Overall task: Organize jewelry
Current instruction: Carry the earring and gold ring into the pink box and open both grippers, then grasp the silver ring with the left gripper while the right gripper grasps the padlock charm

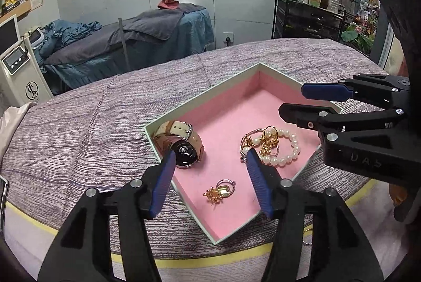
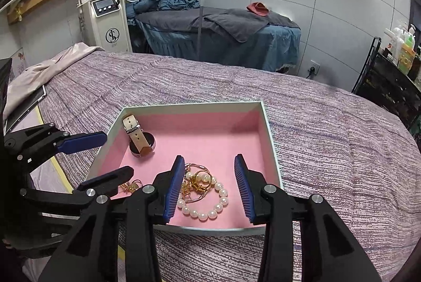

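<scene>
A shallow box with a pink lining sits on the purple bedspread. In it lie a watch with a beige strap, a pearl bracelet tangled with a gold chain, and a small gold ornament. My left gripper hangs open over the box's near corner, above the ornament, with nothing between its pads. My right gripper is open above the bracelet and chain and touches neither.
The purple striped bedspread stretches around the box, with a yellow band along its near edge. A dark tablet lies at the bed's left side. Behind stand a blue massage bed, a white machine and a black trolley with bottles.
</scene>
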Demonstrator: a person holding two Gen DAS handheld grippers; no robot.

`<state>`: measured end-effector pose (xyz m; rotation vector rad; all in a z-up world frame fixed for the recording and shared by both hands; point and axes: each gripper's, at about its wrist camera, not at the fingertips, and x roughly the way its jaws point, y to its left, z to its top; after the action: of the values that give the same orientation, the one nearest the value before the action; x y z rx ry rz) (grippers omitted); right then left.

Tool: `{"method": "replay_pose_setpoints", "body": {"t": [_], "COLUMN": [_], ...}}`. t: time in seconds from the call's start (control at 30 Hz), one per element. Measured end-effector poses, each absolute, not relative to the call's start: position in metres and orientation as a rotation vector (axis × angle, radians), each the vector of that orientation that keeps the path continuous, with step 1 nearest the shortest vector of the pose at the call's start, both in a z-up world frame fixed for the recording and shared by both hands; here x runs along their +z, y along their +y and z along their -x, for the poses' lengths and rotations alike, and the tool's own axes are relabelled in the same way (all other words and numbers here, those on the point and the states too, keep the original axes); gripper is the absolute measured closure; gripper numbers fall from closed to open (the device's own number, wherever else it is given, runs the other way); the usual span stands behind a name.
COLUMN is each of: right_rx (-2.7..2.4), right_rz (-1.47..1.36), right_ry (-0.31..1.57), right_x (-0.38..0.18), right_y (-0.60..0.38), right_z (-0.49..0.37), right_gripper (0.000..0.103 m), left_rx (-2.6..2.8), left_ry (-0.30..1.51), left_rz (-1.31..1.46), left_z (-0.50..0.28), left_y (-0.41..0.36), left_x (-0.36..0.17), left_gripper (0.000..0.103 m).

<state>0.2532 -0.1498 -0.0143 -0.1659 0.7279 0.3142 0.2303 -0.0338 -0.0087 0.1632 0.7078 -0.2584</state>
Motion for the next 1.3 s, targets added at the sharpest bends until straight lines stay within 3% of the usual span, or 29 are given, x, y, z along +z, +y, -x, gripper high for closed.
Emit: {"method": "replay_pose_setpoints", "body": {"t": [0.07,0.2,0.27,0.87,1.0,1.07,1.3], "right_rx": [0.296,0.286,0.289,0.341,0.363,0.377,0.397], "right_rz": [0.152,0.117,0.111,0.198,0.245,0.259,0.295], "right_ry": [0.712,0.702,0.701,0.797,0.818,0.843,0.894], "right_x": [-0.007,0.002,0.004,-0.04,-0.049,-0.056,-0.071], "right_y": [-0.155,-0.165,-0.169,-0.151,-0.14,-0.135,-0.126], "right_z": [-0.247,-0.229,-0.217,-0.15,-0.144,-0.143,-0.141], "right_gripper": [0.043,0.029,0.021,0.02,0.029,0.044,0.07], "left_rx": [-0.236,-0.206,-0.189,-0.197,-0.194,-0.193,-0.199], "left_ry": [0.68,0.659,0.655,0.741,0.758,0.761,0.766], "left_rz": [-0.162,-0.107,-0.074,-0.046,-0.04,-0.032,-0.031], "left_z": [-0.221,-0.204,-0.194,-0.138,-0.136,-0.136,-0.133], "left_y": [-0.027,-0.007,0.002,0.004,0.003,0.004,0.002], "left_x": [-0.002,0.005,0.005,-0.028,-0.032,-0.033,-0.036], "left_gripper": [0.031,0.014,0.012,0.01,0.01,0.01,0.01]}}
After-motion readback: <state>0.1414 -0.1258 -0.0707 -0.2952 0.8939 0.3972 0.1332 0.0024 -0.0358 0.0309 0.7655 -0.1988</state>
